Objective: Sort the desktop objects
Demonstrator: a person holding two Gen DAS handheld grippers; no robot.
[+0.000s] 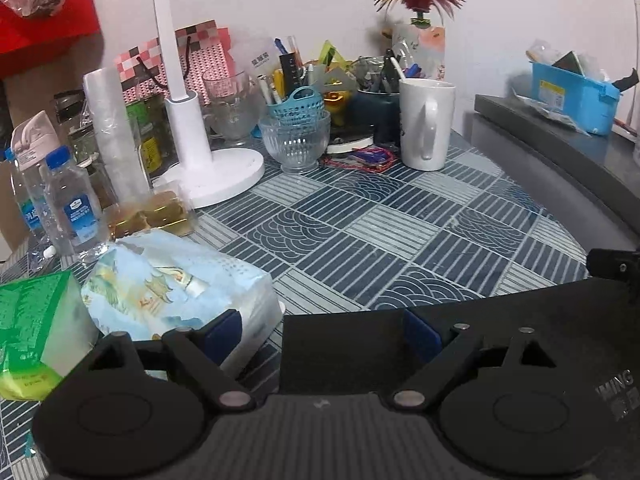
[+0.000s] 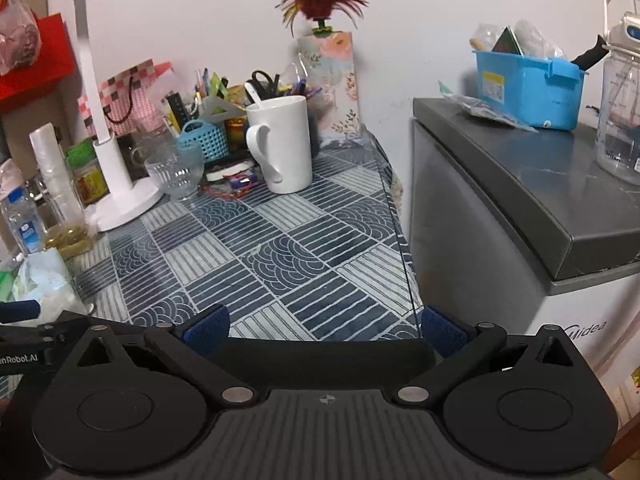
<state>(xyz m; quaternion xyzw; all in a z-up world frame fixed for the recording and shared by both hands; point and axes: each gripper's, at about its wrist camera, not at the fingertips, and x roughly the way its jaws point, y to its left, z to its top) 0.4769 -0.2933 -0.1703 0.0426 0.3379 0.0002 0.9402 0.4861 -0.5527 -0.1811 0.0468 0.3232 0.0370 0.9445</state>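
Both grippers hang low over the near edge of the patterned tablecloth [image 2: 280, 248], and neither holds anything: the left gripper [image 1: 324, 336] has its blue pads spread wide, and the right gripper [image 2: 324, 328] is spread just as wide, with only bare cloth between its pads. The things to sort crowd the far and left side. Nearest the left gripper, touching or just ahead of its left pad, lies a soft tissue pack [image 1: 176, 280], with a green pack [image 1: 32, 328] further left. Ahead and left stand small water bottles [image 1: 68, 200] and a white lamp [image 1: 200, 148]; straight ahead is a glass bowl [image 1: 296, 140], a blue pen basket [image 1: 296, 102] behind it, and a white mug [image 1: 426, 124] ahead and right. The risk, as I judge it, is crowding: reaching for the bowl or the basket could brush the tall mug or the lamp stem, and glass tips or slides easily. The tissue pack may squash and slip from a shallow pinch. The right gripper sits close to the table's right edge beside the grey fridge [image 2: 500, 208], so a sideways sweep there could knock it.
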